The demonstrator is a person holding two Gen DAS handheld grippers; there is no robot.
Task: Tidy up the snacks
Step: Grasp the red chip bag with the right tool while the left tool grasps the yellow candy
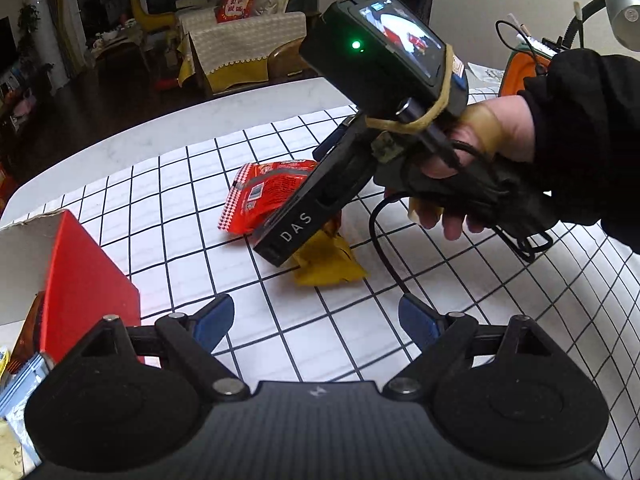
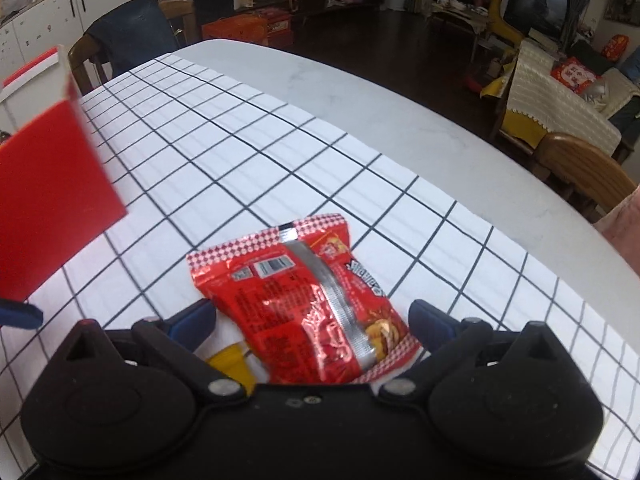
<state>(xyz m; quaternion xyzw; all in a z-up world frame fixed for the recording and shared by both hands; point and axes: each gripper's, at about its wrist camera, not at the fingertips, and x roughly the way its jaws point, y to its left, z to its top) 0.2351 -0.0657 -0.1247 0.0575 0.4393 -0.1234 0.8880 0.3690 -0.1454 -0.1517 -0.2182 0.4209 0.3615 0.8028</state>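
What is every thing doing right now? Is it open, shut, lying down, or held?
Red snack bag: lying flat on the cloth, back side up, sealed, not held.
Yellow snack bag: lying on the cloth, partly under the red one.
Red box: standing, top open, packets inside.
Left gripper: open, empty.
Right gripper: open, fingers either side of the red snack bag, not squeezing.
Checked cloth: spread on the table.

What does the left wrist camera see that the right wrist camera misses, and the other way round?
Only the left wrist view shows the person's hand gripping the right gripper's handle, the small screen on it, and an orange object behind. Only the right wrist view shows the red snack packet's barcode and silver seam, lying between the right gripper's open fingers. Both show the red snack packet, yellow packet, red box and checked tablecloth.
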